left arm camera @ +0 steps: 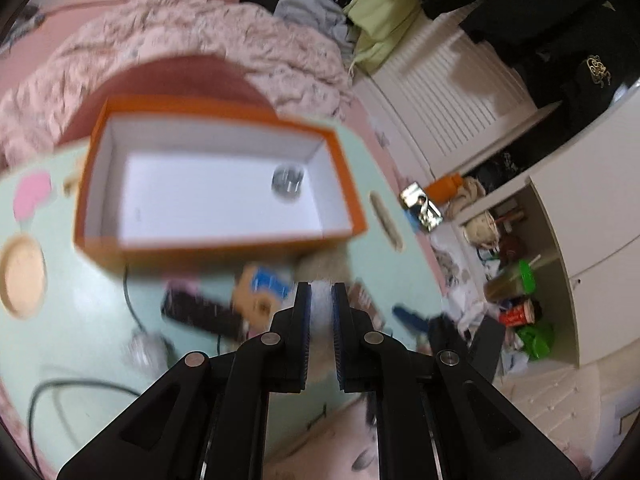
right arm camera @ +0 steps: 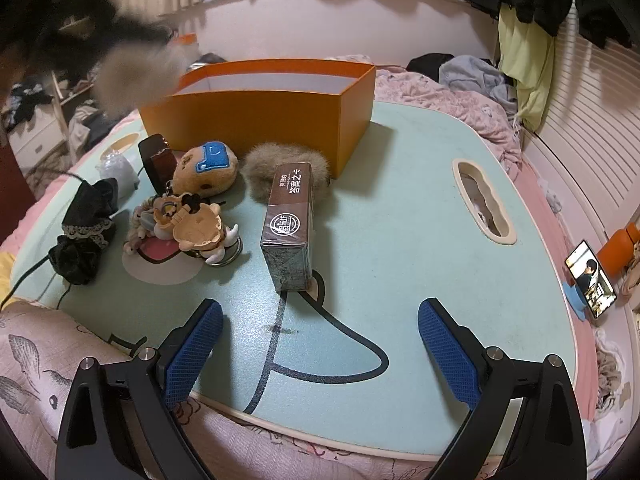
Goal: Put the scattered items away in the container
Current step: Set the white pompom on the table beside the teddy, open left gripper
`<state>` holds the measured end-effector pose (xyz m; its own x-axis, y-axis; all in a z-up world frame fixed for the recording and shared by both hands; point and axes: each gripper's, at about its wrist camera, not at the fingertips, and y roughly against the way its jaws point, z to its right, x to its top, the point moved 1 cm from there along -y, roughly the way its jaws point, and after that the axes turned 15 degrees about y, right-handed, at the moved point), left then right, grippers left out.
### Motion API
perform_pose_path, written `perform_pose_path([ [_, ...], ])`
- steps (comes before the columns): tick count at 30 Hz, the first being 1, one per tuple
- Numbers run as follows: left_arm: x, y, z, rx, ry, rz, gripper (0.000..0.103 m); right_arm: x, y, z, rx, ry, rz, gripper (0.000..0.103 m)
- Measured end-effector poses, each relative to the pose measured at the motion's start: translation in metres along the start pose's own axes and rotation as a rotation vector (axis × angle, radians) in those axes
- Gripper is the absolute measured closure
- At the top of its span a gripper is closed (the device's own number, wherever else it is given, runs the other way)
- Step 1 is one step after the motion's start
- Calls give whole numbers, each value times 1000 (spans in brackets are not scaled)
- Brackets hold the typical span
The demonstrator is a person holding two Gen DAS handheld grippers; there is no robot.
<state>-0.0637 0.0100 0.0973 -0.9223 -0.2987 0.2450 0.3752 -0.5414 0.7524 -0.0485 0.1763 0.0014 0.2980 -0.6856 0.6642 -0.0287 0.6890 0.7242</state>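
My left gripper (left arm camera: 321,289) is shut on a pale grey fluffy ball (left arm camera: 321,308), held in the air near the front side of the orange box (left arm camera: 96,168). The box's white inside holds a small clear round thing (left arm camera: 287,178). In the right wrist view the same fluffy ball (right arm camera: 132,76) hangs blurred at the box's (right arm camera: 260,120) left corner. On the green table (right arm camera: 400,240) lie a second fluffy ball (right arm camera: 260,168), a brown card box (right arm camera: 290,220), a tan plush (right arm camera: 208,168), keychain figures (right arm camera: 188,224) and black lace cloth (right arm camera: 86,232). My right gripper (right arm camera: 320,344) stands open over the table's near edge, holding nothing.
A dark brown case (right arm camera: 156,156) and a clear lump (right arm camera: 116,168) sit left of the plush. The table has a cut-out handle (right arm camera: 484,208) at its right. A phone (right arm camera: 590,276) on a blue stand is beyond the right edge. Pink bedding (right arm camera: 440,92) lies behind the box.
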Motion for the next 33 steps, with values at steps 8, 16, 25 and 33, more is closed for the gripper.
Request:
perform_pose_path([
  [8, -23, 8, -34, -12, 89, 97, 61, -1, 1, -1, 0, 2, 0, 4],
  [16, -90, 50, -42, 91, 0, 302, 46, -1, 1, -1, 2, 3, -1, 4],
  [25, -149, 28, -56, 192, -86, 333, 36, 8, 0, 0, -23, 35, -40, 7],
  [33, -134, -6, -58, 227, -76, 307, 37, 12, 7, 0, -73, 64, -25, 17],
])
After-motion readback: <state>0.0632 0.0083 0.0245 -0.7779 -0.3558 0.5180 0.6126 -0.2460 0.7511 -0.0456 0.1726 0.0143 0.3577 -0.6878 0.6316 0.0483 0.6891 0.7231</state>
